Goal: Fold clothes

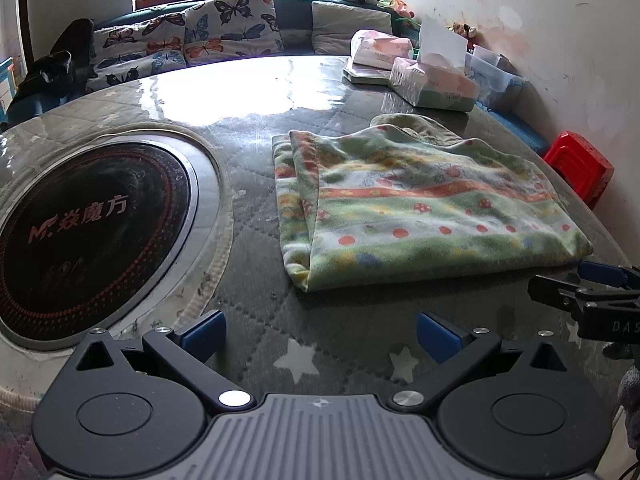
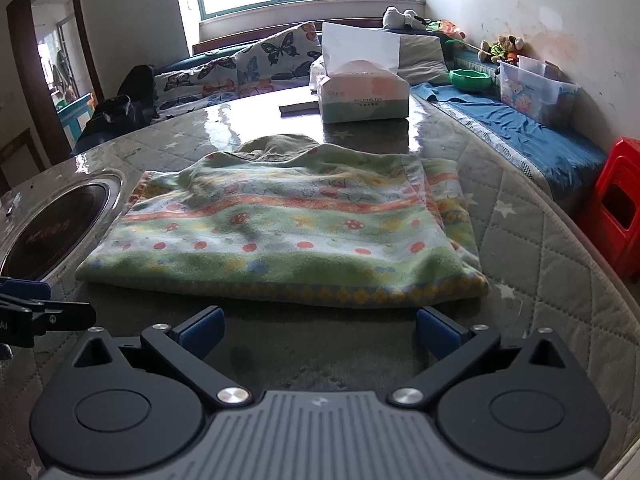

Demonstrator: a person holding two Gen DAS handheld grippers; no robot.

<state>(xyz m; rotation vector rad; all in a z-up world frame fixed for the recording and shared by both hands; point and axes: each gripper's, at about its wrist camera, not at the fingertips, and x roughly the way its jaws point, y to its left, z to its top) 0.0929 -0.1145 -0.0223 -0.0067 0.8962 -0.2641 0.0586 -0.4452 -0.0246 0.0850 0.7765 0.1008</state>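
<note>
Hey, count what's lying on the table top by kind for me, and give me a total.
Folded patterned garment: 1
Olive cloth tucked under its far edge: 1
Tissue packs: 2
Flat dark item, identity unclear: 1
Total: 5

Quilted star-print table with inset black cooktop — tissue box, butterfly cushions, red stool beyond.
</note>
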